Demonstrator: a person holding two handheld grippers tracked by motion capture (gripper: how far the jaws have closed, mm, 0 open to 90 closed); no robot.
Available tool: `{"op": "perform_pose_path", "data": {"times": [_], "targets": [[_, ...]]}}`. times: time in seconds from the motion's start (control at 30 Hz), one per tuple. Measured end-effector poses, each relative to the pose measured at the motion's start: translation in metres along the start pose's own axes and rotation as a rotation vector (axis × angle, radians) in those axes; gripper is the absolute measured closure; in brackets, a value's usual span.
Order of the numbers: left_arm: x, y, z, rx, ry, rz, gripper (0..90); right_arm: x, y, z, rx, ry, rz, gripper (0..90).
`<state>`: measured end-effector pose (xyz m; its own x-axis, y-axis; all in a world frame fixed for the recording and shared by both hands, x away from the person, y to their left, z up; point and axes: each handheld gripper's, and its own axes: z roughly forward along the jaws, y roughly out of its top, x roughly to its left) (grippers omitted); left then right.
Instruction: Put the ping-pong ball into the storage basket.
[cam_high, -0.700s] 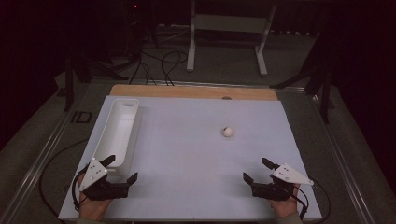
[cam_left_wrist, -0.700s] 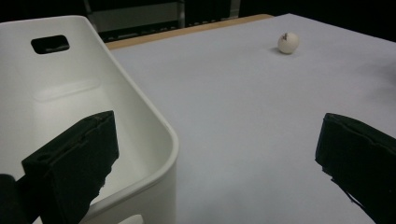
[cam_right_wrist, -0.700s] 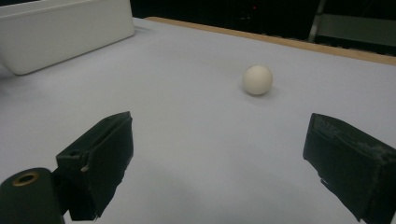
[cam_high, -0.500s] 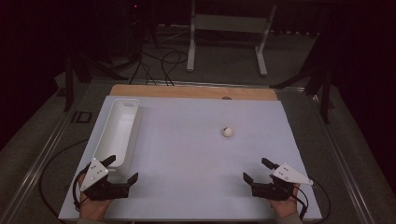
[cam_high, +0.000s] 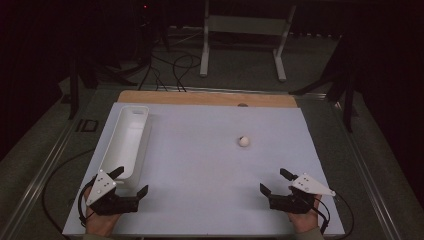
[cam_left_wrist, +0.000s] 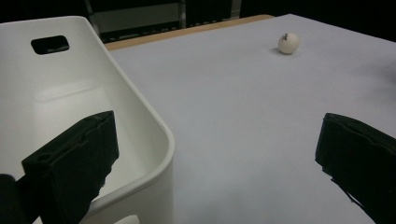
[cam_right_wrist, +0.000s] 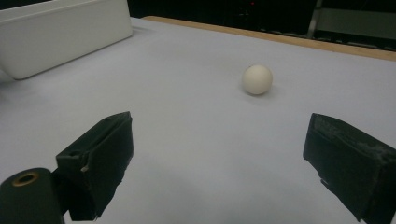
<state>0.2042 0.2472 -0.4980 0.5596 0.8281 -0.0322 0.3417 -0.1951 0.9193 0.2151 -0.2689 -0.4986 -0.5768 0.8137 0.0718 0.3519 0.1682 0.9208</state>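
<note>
A small white ball lies on the pale table sheet, right of centre. A long white bin stands along the left side. My left gripper is open at the near left; one jaw hangs over the bin's near end. My right gripper rests open at the near right, well short of the ball, with nothing between its jaws.
The white sheet covers a wooden board whose far edge shows as a strip. Cables and metal stand legs lie on the dark floor beyond the table.
</note>
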Motion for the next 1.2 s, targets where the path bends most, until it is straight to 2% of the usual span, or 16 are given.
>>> {"op": "perform_pose_path", "data": {"times": [0.63,0.93,1.2], "targets": [[0.001,0.0,-0.001,-0.007,0.016,-0.003,0.0,-0.003,0.018,0.0,0.038,-0.011,0.029,8.2],[-0.001,0.0,0.0,0.001,0.021,0.018,0.0,-0.003,0.031,0.004,0.059,-0.012,0.015,8.2],[-0.001,0.0,0.0,0.001,0.023,0.014,0.0,-0.002,0.043,0.008,0.073,-0.015,0.006,8.2]]}}
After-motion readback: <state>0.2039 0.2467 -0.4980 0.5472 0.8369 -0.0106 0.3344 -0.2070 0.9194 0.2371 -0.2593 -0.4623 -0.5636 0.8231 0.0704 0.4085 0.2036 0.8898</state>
